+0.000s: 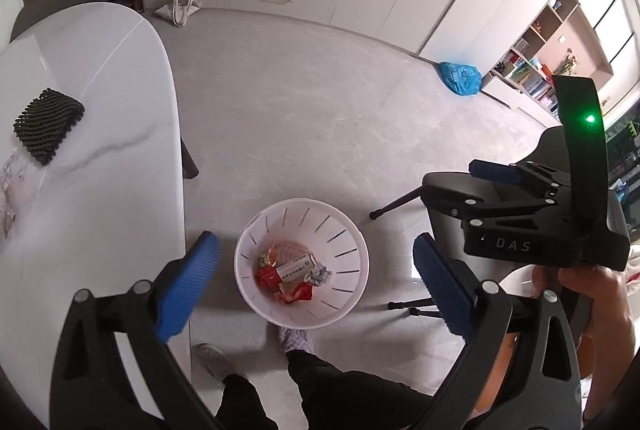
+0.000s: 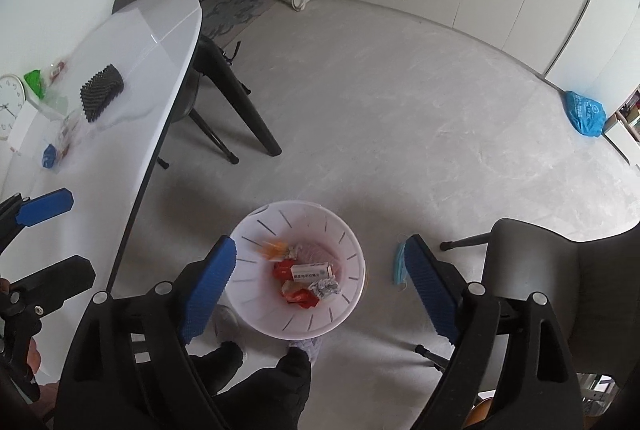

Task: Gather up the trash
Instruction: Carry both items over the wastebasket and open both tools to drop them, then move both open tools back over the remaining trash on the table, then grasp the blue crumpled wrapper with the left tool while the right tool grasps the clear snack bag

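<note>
Both views look down on the white slotted bin [image 1: 302, 262] on the grey floor, holding a white carton [image 2: 312, 270], red wrappers [image 2: 298, 295] and crumpled foil [image 2: 326, 288].

The left gripper [image 1: 316, 286] hangs above the bin, jaws spread wide and empty. The right gripper [image 2: 320, 284] is likewise wide open with nothing between its blue pads [image 2: 210, 286].

Only the right wrist view shows a blue face mask [image 2: 400, 264] on the floor at the bin's three o'clock, and a clock [image 2: 10, 98] and green packet [image 2: 34, 82] on the white table [image 2: 120, 166] at ten o'clock. Only the left wrist view shows the person's hand [image 1: 580, 282] gripping the right gripper.
</note>
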A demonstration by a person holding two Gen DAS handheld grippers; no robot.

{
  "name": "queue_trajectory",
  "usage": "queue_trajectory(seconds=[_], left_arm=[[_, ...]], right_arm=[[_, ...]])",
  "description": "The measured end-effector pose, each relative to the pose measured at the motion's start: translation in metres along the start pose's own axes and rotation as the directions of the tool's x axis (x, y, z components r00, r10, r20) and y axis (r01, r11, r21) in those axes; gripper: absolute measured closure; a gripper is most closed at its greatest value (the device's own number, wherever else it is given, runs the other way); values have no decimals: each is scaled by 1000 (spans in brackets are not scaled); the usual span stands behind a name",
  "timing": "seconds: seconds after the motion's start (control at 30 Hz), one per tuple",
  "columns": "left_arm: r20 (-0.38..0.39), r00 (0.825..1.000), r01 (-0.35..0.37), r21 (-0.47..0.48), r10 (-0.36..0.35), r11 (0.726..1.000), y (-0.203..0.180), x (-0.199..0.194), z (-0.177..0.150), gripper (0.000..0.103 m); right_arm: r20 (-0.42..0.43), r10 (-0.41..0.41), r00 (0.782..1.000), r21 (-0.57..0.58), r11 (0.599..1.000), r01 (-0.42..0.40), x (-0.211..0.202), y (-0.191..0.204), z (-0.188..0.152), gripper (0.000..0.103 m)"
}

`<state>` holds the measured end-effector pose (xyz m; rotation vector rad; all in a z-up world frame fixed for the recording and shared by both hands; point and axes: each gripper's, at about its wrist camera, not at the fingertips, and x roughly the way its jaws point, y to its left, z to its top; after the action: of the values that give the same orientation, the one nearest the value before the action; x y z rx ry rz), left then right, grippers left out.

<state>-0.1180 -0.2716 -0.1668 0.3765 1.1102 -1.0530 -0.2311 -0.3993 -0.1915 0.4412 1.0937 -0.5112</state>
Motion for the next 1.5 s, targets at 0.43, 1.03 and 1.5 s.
queue_trajectory(seconds=[0.43, 1.03, 1.5], left_arm=[[62, 993, -90, -92, 96, 992, 47, -38, 8, 8], [71, 877, -411, -401, 475, 819, 316, -105, -31, 8], [-76, 877, -457, -431, 474, 778, 432, -36, -43, 61]], right_arm=[[58, 14, 998, -61, 998, -10, -13, 42, 18, 8], [61, 206, 977, -223, 957, -188, -9, 219, 72, 4], [-36, 263, 964, -342, 903, -259, 24, 342, 84, 4]])
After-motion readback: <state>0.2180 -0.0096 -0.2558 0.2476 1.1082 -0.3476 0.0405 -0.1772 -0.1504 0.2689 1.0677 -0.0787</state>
